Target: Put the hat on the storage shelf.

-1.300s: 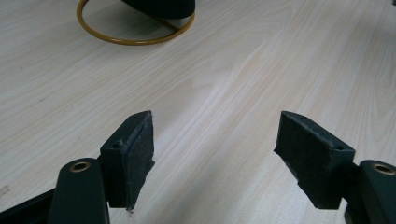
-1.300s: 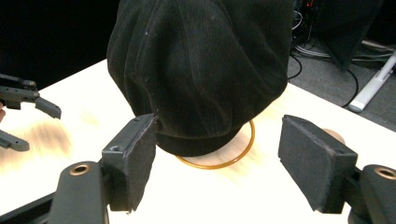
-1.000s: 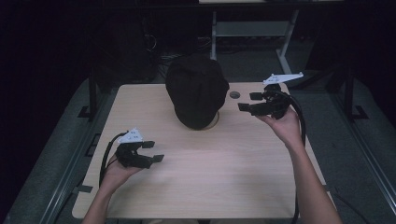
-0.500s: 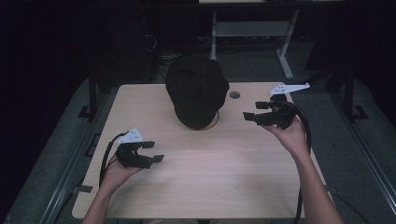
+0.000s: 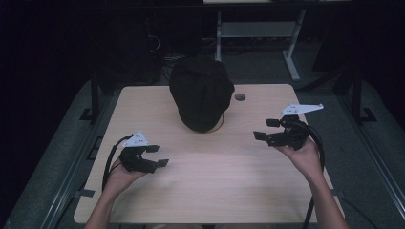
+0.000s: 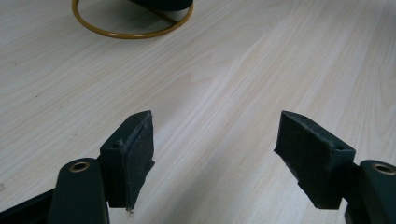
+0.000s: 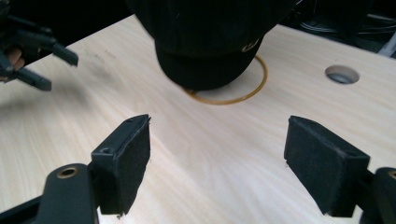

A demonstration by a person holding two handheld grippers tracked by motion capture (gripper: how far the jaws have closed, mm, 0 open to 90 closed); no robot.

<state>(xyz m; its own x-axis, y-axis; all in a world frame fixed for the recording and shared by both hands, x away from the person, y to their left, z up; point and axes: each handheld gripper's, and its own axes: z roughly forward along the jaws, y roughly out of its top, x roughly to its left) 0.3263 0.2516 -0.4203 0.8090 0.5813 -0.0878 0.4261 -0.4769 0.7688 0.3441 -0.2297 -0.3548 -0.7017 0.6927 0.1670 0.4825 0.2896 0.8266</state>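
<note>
two tools, left tool (image 5: 160, 155) and right tool (image 5: 264, 130), released; black cap (image 5: 200, 90) on gold ring (image 7: 252, 88).

The high view looks forward and down over the whole table (image 5: 205, 191). Each gripper view sits low and close behind its own jaws, skimming the tabletop. The gripper views share the gold ring (image 6: 112, 32) under the black cap (image 7: 210, 32) at the far centre

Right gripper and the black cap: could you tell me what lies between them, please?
Only bare wooden table lies between the right gripper and the black cap, seen in the right gripper view.
</note>
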